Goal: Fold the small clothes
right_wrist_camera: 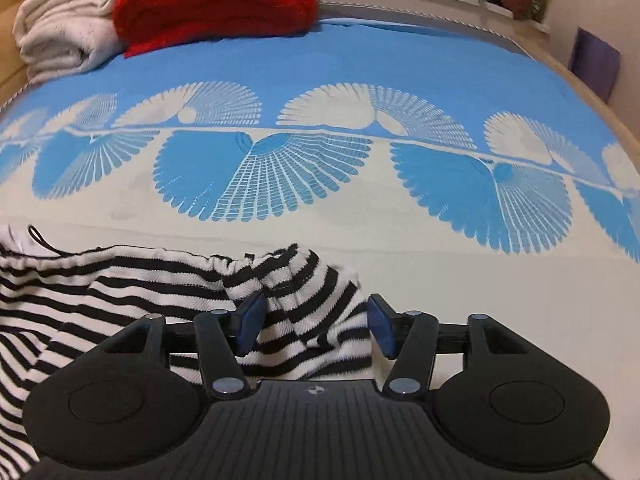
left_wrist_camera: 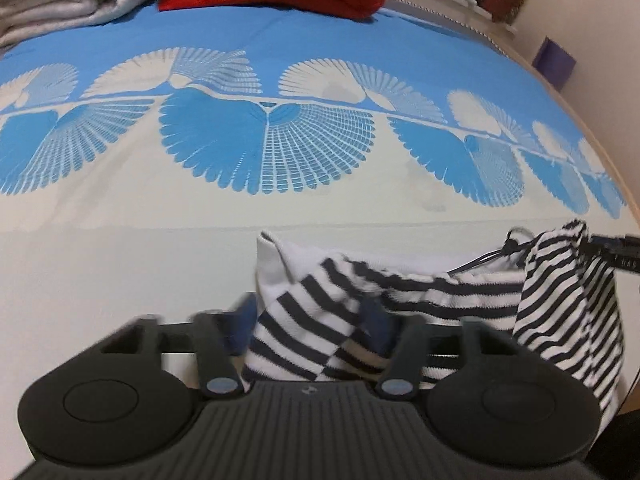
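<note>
Striped garment bunches at the bedspread's near edge, between my left gripper's blurred fingers, grip uncertain; my right gripper stands half open around its other end.

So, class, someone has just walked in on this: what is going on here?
A person is working at a bed with a handheld gripper in each hand, folding a black-and-white striped garment. The right gripper straddles one bunched end of the cloth, its pads apart and not pressing. The left gripper has the other end between its blurred fingers; whether it grips is unclear. The garment is still rumpled, not yet folded flat.
</note>
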